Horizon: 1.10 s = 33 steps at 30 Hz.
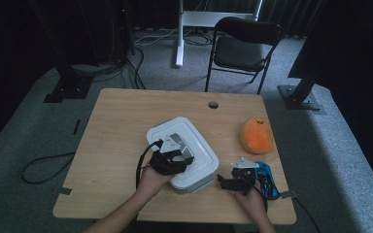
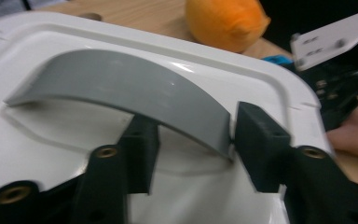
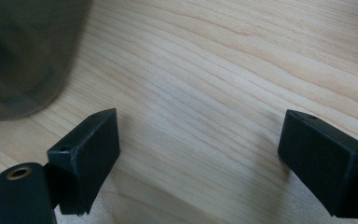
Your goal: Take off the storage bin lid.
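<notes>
A white lidded container (image 1: 194,141) sits at the middle of the wooden table. My left gripper (image 1: 177,156) reaches down onto its lid (image 2: 51,28). The right end of the lid's arched grey handle (image 2: 121,84) lies between the left gripper's (image 2: 196,135) jaws: one jaw reaches under the arch and the other stands just beyond the handle's tip, with no firm pinch visible. To the right of the container, my right gripper (image 1: 222,180) points left, low over the table. Its jaws (image 3: 200,144) stand wide open above bare wood, holding nothing.
An orange rounded object (image 1: 256,136) lies at the table's right side. A blue controller-like thing (image 1: 267,179) lies beside the right hand. A cable hole (image 1: 213,104) is near the far edge. A black folding chair (image 1: 243,43) stands beyond the table.
</notes>
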### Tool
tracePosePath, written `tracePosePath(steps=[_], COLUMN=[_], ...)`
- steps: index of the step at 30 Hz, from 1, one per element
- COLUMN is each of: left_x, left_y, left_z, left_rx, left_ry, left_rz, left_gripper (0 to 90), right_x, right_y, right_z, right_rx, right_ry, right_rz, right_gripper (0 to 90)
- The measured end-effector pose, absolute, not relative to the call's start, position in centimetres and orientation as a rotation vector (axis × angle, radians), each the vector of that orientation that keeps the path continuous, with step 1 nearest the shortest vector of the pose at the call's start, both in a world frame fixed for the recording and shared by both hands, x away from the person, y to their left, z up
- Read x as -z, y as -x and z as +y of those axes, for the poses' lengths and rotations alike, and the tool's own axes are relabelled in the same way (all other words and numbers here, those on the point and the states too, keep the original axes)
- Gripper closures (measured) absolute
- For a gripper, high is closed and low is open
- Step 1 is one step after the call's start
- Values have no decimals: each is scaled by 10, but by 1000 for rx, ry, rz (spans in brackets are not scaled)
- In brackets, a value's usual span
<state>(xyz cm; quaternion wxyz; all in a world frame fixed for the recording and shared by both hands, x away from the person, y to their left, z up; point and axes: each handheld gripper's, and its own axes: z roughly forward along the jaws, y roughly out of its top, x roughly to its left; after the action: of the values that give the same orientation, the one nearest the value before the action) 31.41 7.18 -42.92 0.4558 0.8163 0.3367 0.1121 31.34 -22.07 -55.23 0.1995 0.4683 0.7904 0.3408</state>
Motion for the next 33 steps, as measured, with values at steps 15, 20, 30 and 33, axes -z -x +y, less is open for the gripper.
tracePosePath(steps=[15,20,30,33], left_x=[427,424,416,414], left_y=[-311,-307,-298,-295], left_z=[80,83,93,96], left_rx=[-225,-219,-192,-192], left_ry=[-1958,-1922,-1824,-1798], left_rz=[820,800,762,752], left_gripper=[619,636,721,746], right_x=[552,552,552,552], right_y=[-313,-313,-313,-313], right_z=[-221,-221,-221,-221], right_rx=[-953,-954,-954,-953], right_ry=[-1311,-1311,-1309,-1310], right_rz=[2210,2209,2209,2209], right_gripper=[118,118,118,118])
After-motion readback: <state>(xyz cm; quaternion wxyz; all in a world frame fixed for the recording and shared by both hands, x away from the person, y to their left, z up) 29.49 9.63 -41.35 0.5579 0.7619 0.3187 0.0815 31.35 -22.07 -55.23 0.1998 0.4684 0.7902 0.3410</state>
